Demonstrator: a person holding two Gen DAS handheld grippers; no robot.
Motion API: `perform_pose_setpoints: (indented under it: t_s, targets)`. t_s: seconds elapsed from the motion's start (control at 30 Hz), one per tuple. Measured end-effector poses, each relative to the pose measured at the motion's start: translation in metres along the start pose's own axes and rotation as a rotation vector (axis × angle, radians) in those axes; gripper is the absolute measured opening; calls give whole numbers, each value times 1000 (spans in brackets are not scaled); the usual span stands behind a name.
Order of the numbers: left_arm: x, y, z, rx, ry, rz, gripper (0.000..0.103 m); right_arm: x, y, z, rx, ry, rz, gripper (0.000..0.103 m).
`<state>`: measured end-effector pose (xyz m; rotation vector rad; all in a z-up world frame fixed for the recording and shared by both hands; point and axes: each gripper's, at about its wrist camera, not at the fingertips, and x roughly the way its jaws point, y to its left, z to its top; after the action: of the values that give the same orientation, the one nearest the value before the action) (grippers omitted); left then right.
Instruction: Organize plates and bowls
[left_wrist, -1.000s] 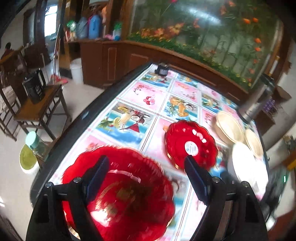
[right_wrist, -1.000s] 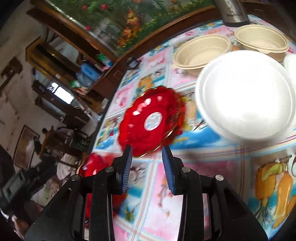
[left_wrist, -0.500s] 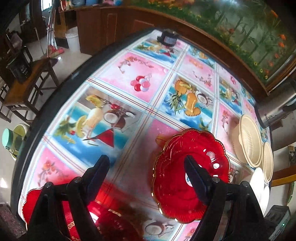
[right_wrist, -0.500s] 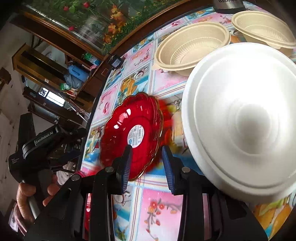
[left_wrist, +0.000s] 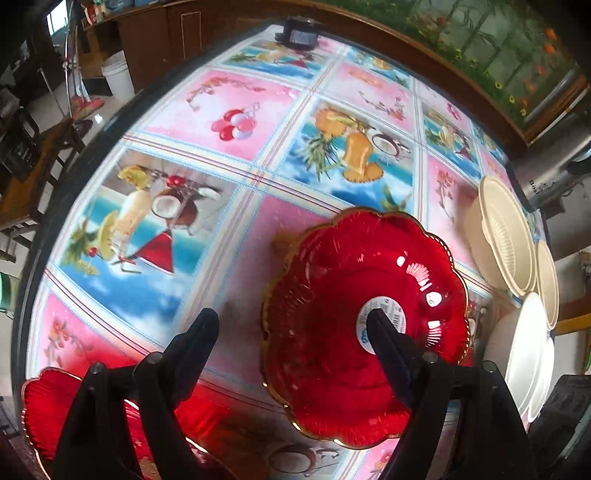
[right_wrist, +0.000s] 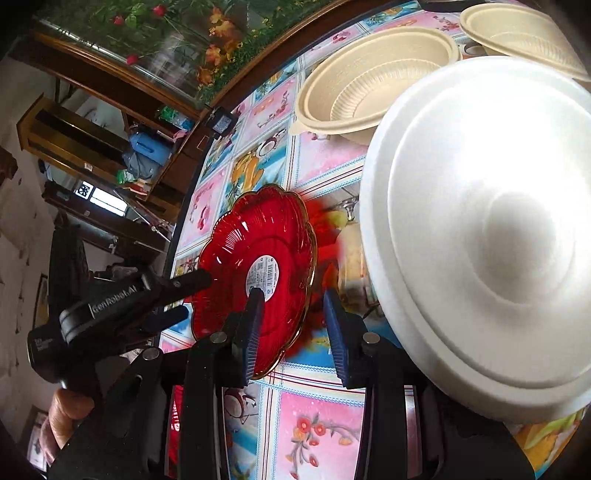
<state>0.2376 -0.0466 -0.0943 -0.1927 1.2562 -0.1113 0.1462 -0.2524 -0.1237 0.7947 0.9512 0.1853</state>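
So far little of the sorting looks finished: the dishes lie scattered over the fruit-print tablecloth (left_wrist: 229, 192), though like kinds sit near each other. A red glass plate (left_wrist: 354, 317) with a scalloped gilt rim and a round paper label rests flat near the middle of the tabletop. A second red glass plate (left_wrist: 48, 398) lies at the near left edge, well apart from the first and partly hidden behind the left gripper's arm. Two beige ribbed bowls (right_wrist: 373, 85) stand side by side toward the far right edge, not nested. At least two white foam plates (left_wrist: 532, 350) lie overlapping at the near right edge; from the right wrist view one white foam plate (right_wrist: 480, 240) shows face down, and whether they are squarely stacked cannot be told.

The left gripper (left_wrist: 291, 336) hangs over the labelled red plate with its jaws spread wide, one finger outside the rim and the other over the centre; the pads do not press on the plate, so it grasps nothing. The right gripper (right_wrist: 295, 314) points at the same plate's near rim from the other side, its jaws only narrowly parted and empty, the rim lying in line with the gap but not pinched.

What seems left is nearly everything: putting the two red plates together, nesting the beige bowls, and squaring up the white plates.
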Motion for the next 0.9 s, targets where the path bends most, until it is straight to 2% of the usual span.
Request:
perform_pose_setpoints:
  t_s: [0.07, 0.27, 0.3, 0.4, 0.53, 0.6, 0.63, 0.67, 0.73, 0.9]
  targets:
    - [2, 0, 0, 0, 3, 0, 81, 0, 0, 0, 14, -4, 3, 50]
    - [1, 2, 1, 3, -18, 19, 74, 9, -6, 4, 67, 14, 2, 52]
    - [1, 4, 0, 3, -19, 22, 70, 10, -6, 5, 74, 14, 12, 52]
    - [4, 6, 0, 6, -2, 16, 51, 14, -1, 7, 61, 9, -6, 52]
    - [9, 7, -1, 7, 14, 6, 35, 18, 5, 8, 54, -1, -16, 52]
    - [11, 7, -2, 7, 21, -2, 27, 23, 8, 7, 27, 14, -52, 39]
    - [11, 7, -2, 10, 20, -1, 24, 26, 8, 7, 22, 22, -67, 21]
    - [10, 7, -3, 14, 14, 7, 23, 27, 7, 7, 21, 16, -78, 10]
    - [10, 8, -3, 17, 8, 9, 18, 26, 3, 8, 32, 15, -68, 8]
    - [9, 7, -4, 32, -6, 7, 17, 26, 4, 5, 9, -4, -86, 7]
